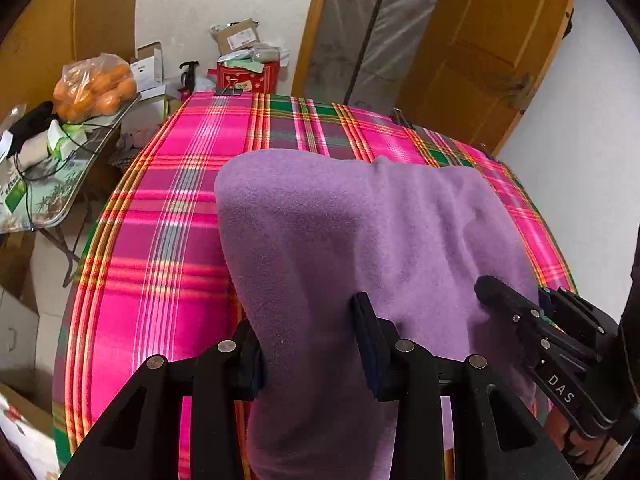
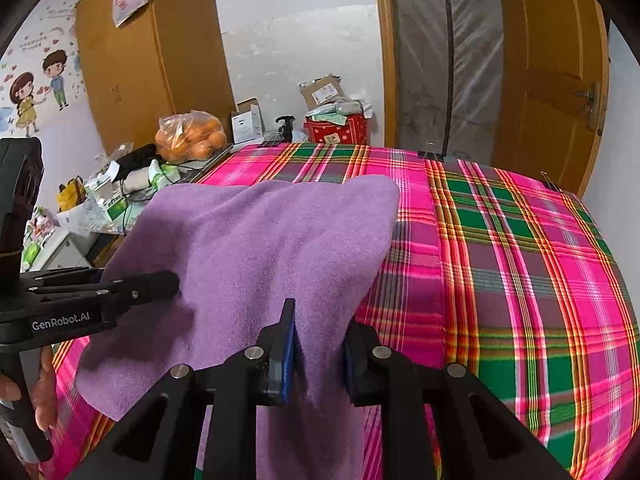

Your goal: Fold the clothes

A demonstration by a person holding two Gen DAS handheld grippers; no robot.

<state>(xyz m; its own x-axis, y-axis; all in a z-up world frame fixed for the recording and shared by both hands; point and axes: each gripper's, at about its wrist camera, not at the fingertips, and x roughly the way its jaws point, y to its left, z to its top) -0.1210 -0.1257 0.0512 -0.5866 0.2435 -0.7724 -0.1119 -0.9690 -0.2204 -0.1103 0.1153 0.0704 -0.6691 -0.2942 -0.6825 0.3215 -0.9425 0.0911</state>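
purple fleece garment [image 1: 360, 232] draped over plaid tabletop [image 1: 168, 216]; left gripper [image 1: 308, 344] and right gripper [image 2: 318, 348] jaws spread, straddling near edge.

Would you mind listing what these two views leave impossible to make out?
- Purple cloth: its near edge runs off the bottom of both views, behind the gripper bodies, so its full shape and garment type are unknown.
- Left gripper: cloth fills the gap between its fingers; whether it pinches is unclear.
- Right gripper: same.
- Table: the plaid cover hides its surface.
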